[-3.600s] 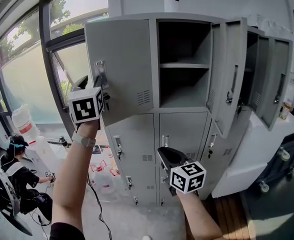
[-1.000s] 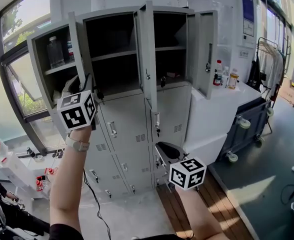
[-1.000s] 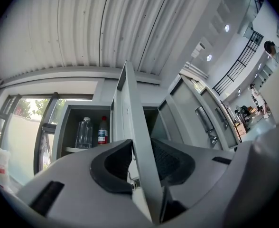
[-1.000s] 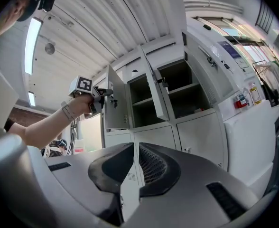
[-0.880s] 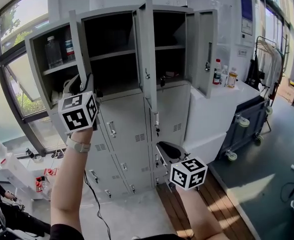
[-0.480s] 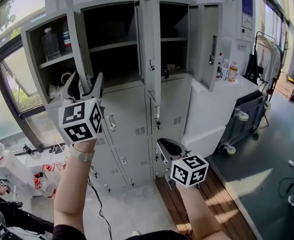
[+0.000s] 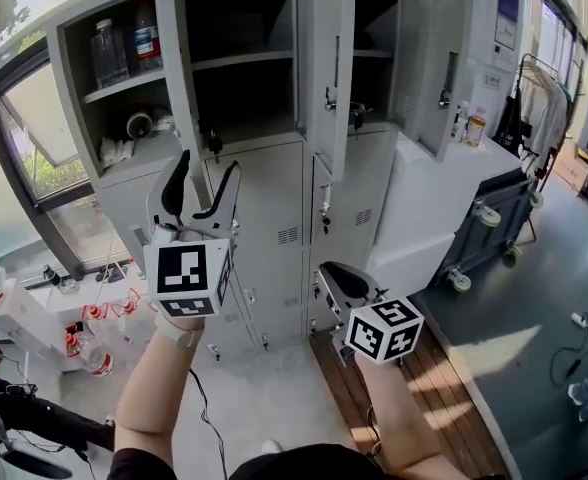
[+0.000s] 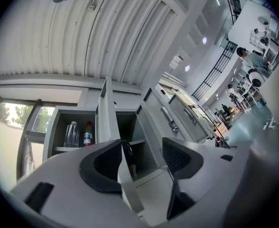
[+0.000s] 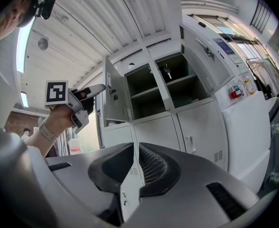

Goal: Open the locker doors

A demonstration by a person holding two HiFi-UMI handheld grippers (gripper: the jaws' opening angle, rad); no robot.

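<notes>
Head view: upper doors (image 7: 324,58) open, lower doors (image 7: 269,203) shut.

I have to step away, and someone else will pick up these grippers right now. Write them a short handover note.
Left gripper: its jaws have just been opening and now stand apart, with nothing held between them. It sits just below the leftmost upper door.
Right gripper: jaws together, empty, low in front of the lockers.
Done: the three upper doors in view stand open.
Left to do: the lower doors are all shut. Open them next.
</notes>
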